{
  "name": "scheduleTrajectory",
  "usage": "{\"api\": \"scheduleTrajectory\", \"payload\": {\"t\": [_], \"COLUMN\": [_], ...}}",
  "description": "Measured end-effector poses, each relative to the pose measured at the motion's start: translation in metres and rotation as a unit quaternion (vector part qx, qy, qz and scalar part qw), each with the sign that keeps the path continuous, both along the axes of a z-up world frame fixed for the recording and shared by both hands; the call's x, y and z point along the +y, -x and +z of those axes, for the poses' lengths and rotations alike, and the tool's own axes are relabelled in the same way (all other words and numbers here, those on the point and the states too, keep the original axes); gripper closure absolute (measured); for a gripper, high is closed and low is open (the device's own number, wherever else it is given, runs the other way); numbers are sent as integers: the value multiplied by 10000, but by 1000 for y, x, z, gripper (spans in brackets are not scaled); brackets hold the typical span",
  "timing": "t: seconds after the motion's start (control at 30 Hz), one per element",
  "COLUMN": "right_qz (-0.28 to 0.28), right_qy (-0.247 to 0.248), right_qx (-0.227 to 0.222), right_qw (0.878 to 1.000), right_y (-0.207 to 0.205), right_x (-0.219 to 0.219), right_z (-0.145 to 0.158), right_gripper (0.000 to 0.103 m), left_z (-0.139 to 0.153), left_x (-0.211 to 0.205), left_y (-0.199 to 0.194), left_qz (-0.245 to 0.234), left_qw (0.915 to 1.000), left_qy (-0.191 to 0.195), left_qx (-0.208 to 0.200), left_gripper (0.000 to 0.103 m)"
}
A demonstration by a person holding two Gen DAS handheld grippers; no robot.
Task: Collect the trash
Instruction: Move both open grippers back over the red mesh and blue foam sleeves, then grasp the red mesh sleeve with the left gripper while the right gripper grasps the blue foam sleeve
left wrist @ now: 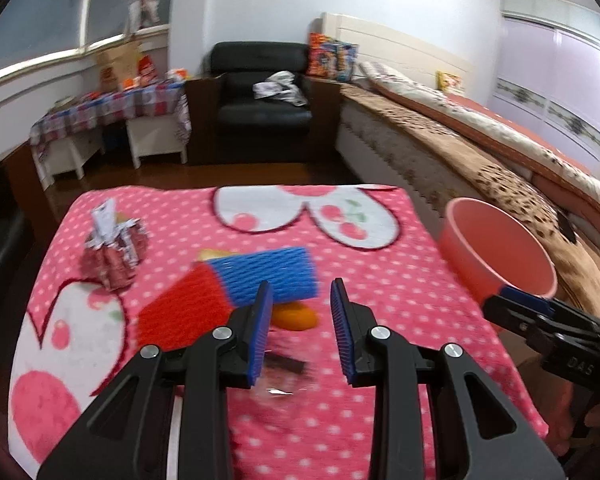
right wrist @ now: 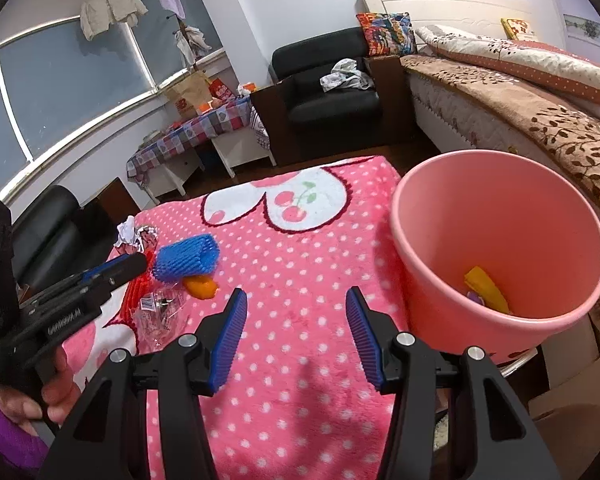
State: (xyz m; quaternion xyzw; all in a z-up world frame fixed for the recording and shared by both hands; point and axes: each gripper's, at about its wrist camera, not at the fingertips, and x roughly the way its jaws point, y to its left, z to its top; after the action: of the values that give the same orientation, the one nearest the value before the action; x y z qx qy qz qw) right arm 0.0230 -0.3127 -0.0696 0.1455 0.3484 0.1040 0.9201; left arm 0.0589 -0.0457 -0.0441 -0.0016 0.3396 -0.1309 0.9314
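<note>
On the pink dotted blanket (left wrist: 380, 280) lie a blue foam net (left wrist: 268, 276), a red foam net (left wrist: 180, 308), an orange peel (left wrist: 296, 318), a crumpled foil wrapper (left wrist: 114, 254) and a clear plastic wrapper (right wrist: 158, 314). My left gripper (left wrist: 300, 296) is open, just above the peel and the clear wrapper. My right gripper (right wrist: 296, 304) is open and empty over the blanket, left of the pink bin (right wrist: 500, 256). The bin holds yellow scraps (right wrist: 486, 288). The blue net (right wrist: 186, 258) and the peel (right wrist: 200, 286) also show in the right wrist view.
The bin stands at the blanket's right edge (left wrist: 496, 248), beside a bed with a brown cover (left wrist: 480, 160). A black armchair (left wrist: 262, 88) and a checked-cloth table (left wrist: 112, 112) stand beyond the blanket's far edge. The left gripper (right wrist: 112, 270) shows at the left of the right wrist view.
</note>
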Motion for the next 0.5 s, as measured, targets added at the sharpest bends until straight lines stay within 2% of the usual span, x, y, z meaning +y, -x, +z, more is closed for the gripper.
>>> {"api": "scheduleTrajectory", "payload": {"t": [0.13,0.27,0.43,0.5], "right_qz": [114,205,334,431], "right_qy": [10,4,-43,-69], "right_qx": [23,75,98,79], "right_qw": [9999,9998,9994,9990], "right_y": [-6,-11,-17,-21], "right_x": [6,10,11,14], "right_z": [-4,-9,-11,-11], "right_gripper": [52,52,52,52], "left_z": [-5,-5,-2,-4], "left_x": [14,11,13,21], "left_y": [-11,-19,-21,-24], "left_qz": [221,210,212,305], "left_qw": [9993,9987,9996,9992], "left_qy": [154,289,-49,-51], "left_qx": [249,363,176,237], "left_gripper": [73,73,73,73]}}
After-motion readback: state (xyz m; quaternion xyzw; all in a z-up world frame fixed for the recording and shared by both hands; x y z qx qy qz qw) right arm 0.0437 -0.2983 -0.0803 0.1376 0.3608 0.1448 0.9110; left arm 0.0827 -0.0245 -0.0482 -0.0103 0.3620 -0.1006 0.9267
